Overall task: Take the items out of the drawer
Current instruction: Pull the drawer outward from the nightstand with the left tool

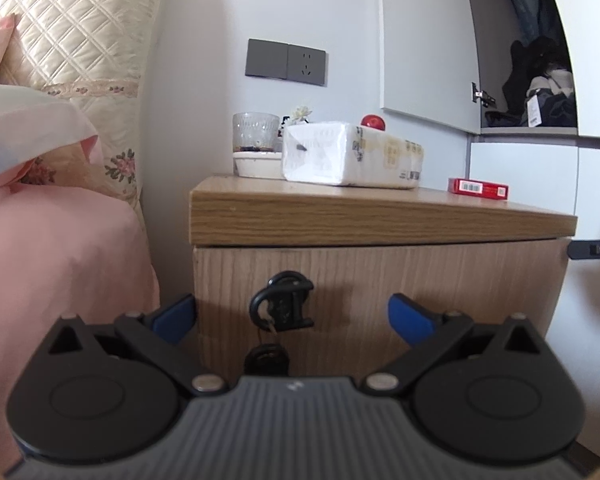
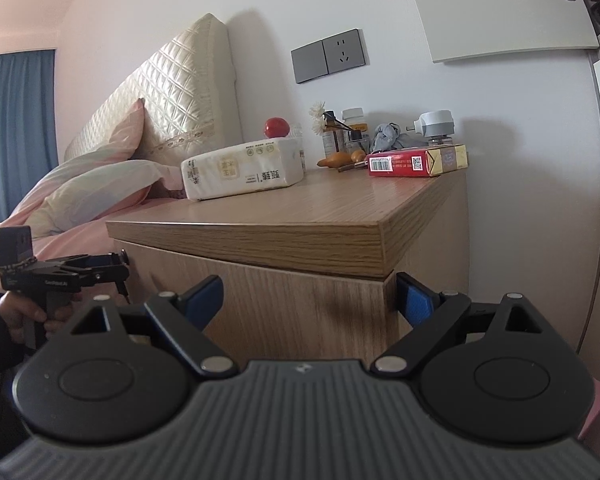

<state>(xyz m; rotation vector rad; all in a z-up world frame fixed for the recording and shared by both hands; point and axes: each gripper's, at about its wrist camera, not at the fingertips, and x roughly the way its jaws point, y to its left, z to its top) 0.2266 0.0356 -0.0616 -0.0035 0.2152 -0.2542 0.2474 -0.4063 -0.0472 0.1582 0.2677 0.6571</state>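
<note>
The drawer (image 1: 376, 284) is shut, its wooden front flush under the nightstand top (image 1: 380, 216). Whatever lies inside is hidden, so nothing can be lifted out until the front is pulled forward.

The left gripper (image 1: 292, 316) faces the drawer front squarely, claw wide, empty. A black handle (image 1: 284, 300) sits on the front between the two blue pads (image 1: 408, 316), closer to the left pad; a key appears to hang below it, though its detail is hard to read. The right gripper (image 2: 312, 300) is also wide and empty. It stands at the right corner of the nightstand, one pad before the front and the other past the side panel. In the right wrist view the left gripper (image 2: 80, 272) is level with the drawer front, held by a hand (image 2: 28, 312).

Recommended procedure, as judged from here:
1. Shift the left gripper slightly so the handle is centred between the pads.
2. Advance until the pads flank the handle, then close firmly on it.
3. Pull straight back, level, without twisting; an angled pull could bind the drawer.
4. Keep the right gripper clear of the front so the drawer can travel.

On top, a tissue pack (image 1: 352, 156), a glass (image 1: 256, 132) and a red box (image 1: 478, 188) stand well back from the edge. A jerk could still shake them, so pull smoothly.
</note>
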